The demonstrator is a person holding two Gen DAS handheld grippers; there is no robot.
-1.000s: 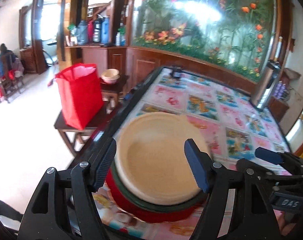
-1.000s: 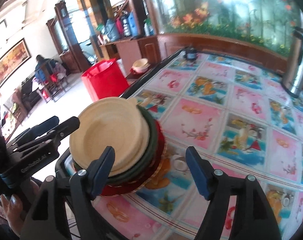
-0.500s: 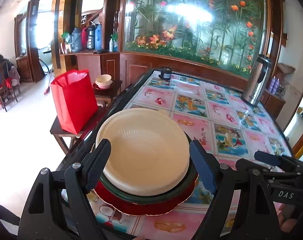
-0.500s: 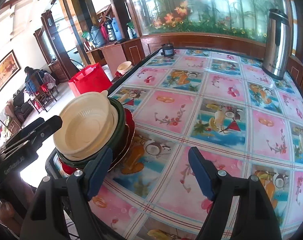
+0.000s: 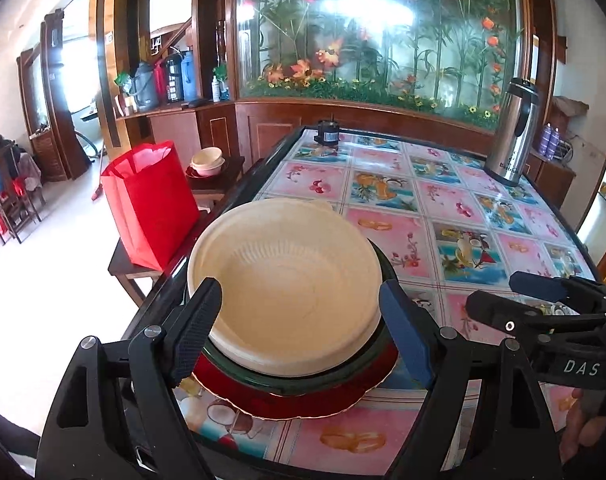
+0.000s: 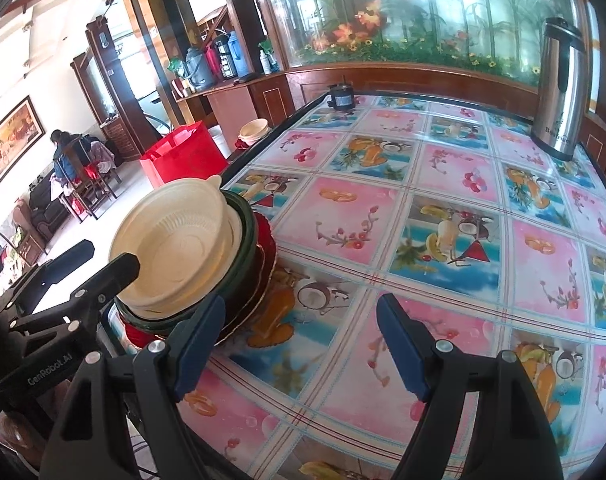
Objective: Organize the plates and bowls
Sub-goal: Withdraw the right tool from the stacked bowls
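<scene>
L gripper [image 5: 299, 340] jaws spread wide, straddling cream bowl [image 5: 283, 296], pads not touching, nothing gripped. Bowl tops stack: green bowl [image 5: 295, 384] under it, red plate [image 5: 279, 406] at bottom, near table [image 5: 383, 184] corner; nested big-to-small, prob. for stability. R gripper [image 6: 301, 344] open too, empty, over bare tabletop beside stack.

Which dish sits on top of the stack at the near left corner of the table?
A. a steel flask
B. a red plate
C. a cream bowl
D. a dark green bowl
C: the cream bowl nests in the dark green bowl, above the red plate.
</scene>
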